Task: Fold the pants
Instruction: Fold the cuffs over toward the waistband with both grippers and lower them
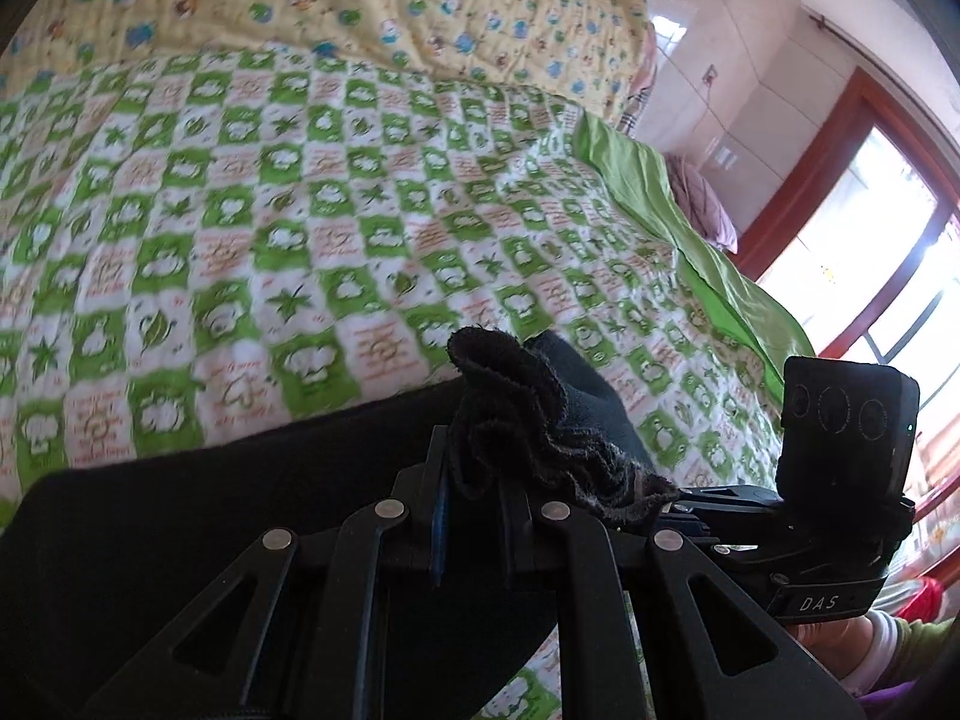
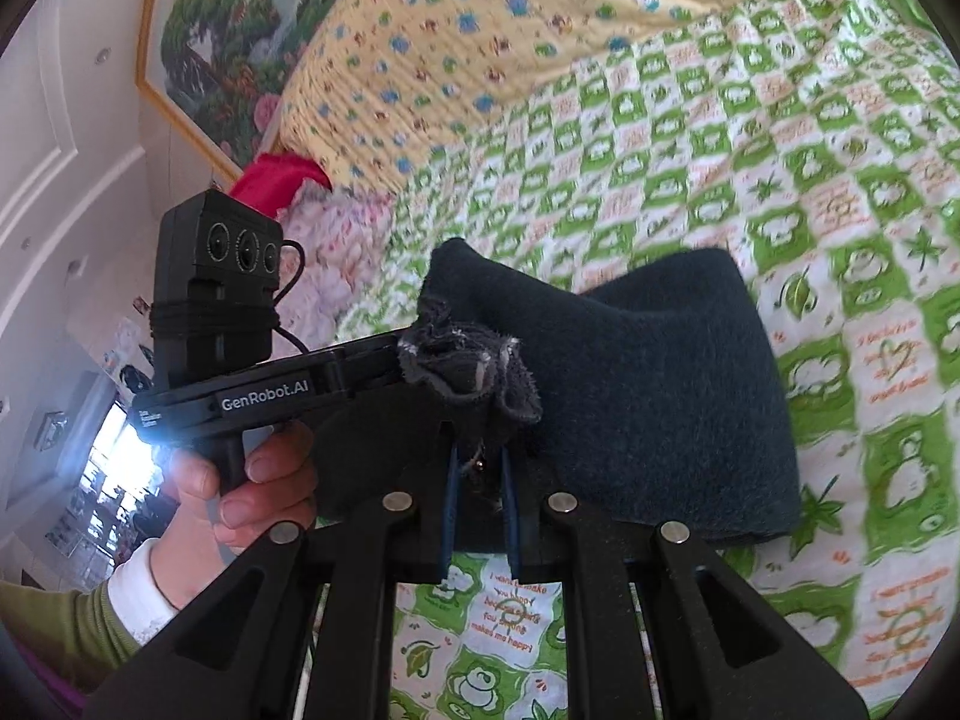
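Bunched pants (image 1: 528,420) cloth covers the left gripper (image 1: 471,480) fingertips, and most of the garment runs below it, off the frame. The right gripper (image 2: 480,462) tips are likewise buried in frayed cloth. Quilt (image 2: 780,180) print ahead is blurred.

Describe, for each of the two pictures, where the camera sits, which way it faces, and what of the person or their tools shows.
Left wrist: sits behind the left gripper, looks along it across the bed cover toward a window; the right gripper shows alongside.
Right wrist: sits behind the right gripper, faces the bed and a wall picture; the left gripper and left hand show.
Shared: dark pants, pinched by both grippers, and the checked cover.
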The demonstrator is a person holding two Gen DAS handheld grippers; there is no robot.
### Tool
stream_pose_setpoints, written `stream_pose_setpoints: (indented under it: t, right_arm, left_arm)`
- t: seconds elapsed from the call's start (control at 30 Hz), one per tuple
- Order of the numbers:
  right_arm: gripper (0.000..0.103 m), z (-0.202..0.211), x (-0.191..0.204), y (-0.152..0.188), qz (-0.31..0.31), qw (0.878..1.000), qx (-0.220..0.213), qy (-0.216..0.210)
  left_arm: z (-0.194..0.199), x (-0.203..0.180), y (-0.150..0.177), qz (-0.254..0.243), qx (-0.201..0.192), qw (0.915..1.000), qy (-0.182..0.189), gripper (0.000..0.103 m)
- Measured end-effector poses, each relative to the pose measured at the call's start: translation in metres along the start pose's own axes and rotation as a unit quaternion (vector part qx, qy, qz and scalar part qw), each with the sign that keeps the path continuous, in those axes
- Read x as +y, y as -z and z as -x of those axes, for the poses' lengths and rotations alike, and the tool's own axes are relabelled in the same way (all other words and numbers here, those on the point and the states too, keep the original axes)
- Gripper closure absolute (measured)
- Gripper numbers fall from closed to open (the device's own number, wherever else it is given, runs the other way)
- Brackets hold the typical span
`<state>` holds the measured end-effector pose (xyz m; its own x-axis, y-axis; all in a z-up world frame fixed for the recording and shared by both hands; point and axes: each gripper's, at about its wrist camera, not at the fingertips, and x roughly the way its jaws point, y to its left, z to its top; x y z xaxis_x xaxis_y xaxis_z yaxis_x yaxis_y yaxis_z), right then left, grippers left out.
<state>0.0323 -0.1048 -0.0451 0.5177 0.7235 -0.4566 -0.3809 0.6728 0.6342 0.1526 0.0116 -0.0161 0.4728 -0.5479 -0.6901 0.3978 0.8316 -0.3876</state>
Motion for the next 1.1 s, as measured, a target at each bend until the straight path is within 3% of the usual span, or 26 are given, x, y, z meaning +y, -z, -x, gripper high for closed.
stream_pose_setpoints:
  t: [0.2, 0.37, 0.53, 0.63, 0.77, 1.1]
  right_arm:
    - [0.08, -0.014, 0.003, 0.007, 0.006, 0.999, 0.028, 0.025]
    - [0.057, -0.023, 0.014, 0.009, 0.025, 0.998, 0.047, 0.027]
    - [0.057, -0.021, 0.03, 0.011, 0.039, 0.998, 0.043, 0.012]
    - [0.057, -0.02, 0.041, 0.013, 0.048, 0.998, 0.042, -0.004]
    - [0.057, -0.021, 0.055, 0.008, 0.063, 0.997, 0.045, -0.02]
    - [0.057, -0.046, 0.095, -0.011, 0.104, 0.991, 0.064, -0.061]
  left_arm:
    - [0.006, 0.024, 0.016, 0.041, -0.002, 0.9991, -0.007, 0.091]
    - [0.028, 0.039, 0.029, 0.076, -0.034, 0.9964, -0.018, 0.091]
    - [0.055, 0.053, 0.046, 0.12, -0.055, 0.9907, -0.032, 0.091]
    - [0.067, 0.056, 0.055, 0.135, -0.064, 0.9874, -0.051, 0.082]
    - [0.092, 0.061, 0.077, 0.176, -0.089, 0.9776, -0.073, 0.066]
    - [0.163, 0.073, 0.132, 0.273, -0.149, 0.9409, -0.133, 0.066]
